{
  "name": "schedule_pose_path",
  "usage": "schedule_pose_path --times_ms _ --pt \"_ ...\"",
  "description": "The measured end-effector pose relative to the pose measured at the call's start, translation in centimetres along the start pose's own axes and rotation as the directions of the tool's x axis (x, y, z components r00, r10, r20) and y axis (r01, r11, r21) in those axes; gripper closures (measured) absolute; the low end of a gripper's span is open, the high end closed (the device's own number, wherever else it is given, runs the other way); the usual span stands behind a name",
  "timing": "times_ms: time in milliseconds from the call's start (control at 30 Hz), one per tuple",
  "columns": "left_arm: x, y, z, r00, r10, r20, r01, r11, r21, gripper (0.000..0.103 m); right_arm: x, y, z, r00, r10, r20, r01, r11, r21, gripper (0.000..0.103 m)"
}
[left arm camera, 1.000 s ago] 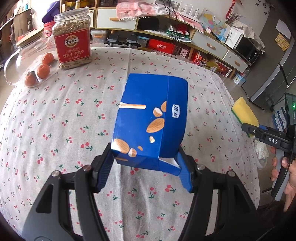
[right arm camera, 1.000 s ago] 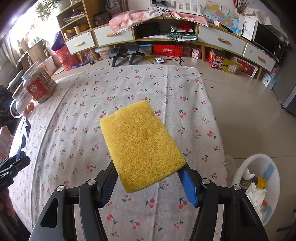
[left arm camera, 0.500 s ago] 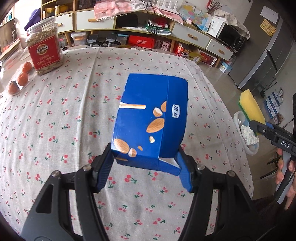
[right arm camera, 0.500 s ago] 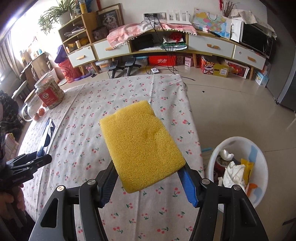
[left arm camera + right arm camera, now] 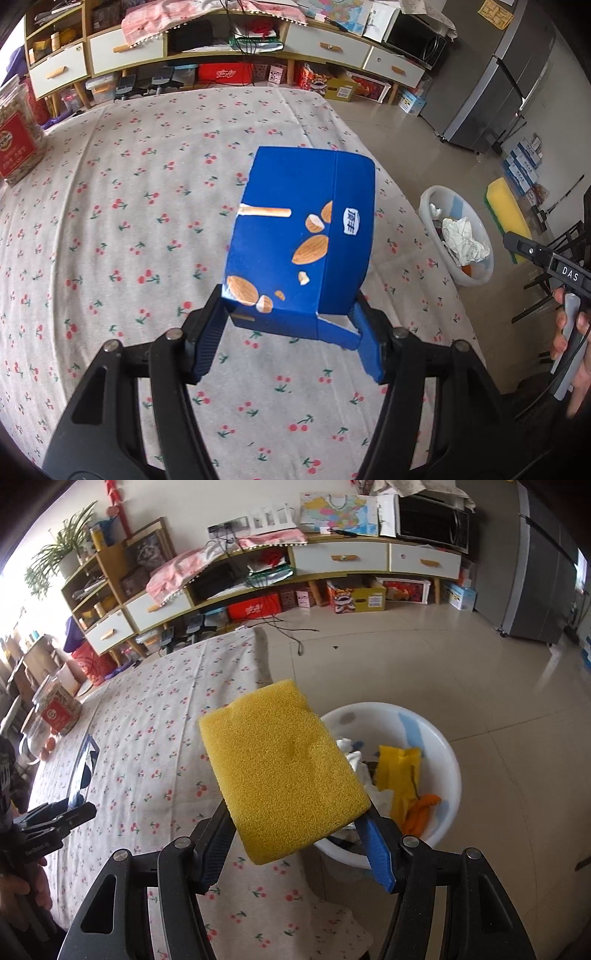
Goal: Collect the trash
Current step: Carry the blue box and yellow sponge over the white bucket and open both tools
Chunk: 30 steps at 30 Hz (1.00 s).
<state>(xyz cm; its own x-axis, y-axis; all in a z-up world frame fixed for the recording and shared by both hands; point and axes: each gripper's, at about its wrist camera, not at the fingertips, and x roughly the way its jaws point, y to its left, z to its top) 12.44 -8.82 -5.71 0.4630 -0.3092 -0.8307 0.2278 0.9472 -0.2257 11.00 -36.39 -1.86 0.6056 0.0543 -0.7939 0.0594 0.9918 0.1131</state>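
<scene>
The left claw [image 5: 291,334] grips a blue box [image 5: 301,236] above the tabletop [image 5: 122,206]. The right claw [image 5: 299,840] grips a sponge [image 5: 282,768] at the tabletop's edge, beside the bin [image 5: 448,753]; only the right view shows the bin's yellow wrapper [image 5: 397,771].

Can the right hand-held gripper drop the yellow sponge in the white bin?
Probably yes: the right hand-held gripper holds the yellow sponge right beside the open white bin, with nothing blocking between them.

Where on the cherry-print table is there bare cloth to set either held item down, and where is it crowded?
Bare: the tablecloth from the nut jar across to the edge by the bin. Crowded: the corner around that jar, and the bin, part-filled with paper and wrappers.
</scene>
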Motion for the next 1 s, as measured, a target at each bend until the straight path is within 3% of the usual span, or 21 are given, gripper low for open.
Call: schedule_pose_path --times_ms 300,633,1000 --pt "2.4 -7.1 1.7 0.998 -0.058 -0.031 0.06 0.995 0.085 0.039 -1.3 -6.5 -1.2 0.999 -0.032 0.006 0.031 0.991 0.127 0.038" --pt "6.9 -16.2 3.7 0.987 -0.123 -0.1 0.142 0.969 0.204 0.038 -2.1 -11.7 -2.4 0.998 -0.055 0.005 0.052 0.968 0.246 0.038" --pt "10.1 -20.6 5.4 0.981 -0.135 -0.142 0.171 0.944 0.281 0.037 -2.3 -14.6 -2.8 0.998 -0.059 0.002 0.055 0.95 0.307 0.038"
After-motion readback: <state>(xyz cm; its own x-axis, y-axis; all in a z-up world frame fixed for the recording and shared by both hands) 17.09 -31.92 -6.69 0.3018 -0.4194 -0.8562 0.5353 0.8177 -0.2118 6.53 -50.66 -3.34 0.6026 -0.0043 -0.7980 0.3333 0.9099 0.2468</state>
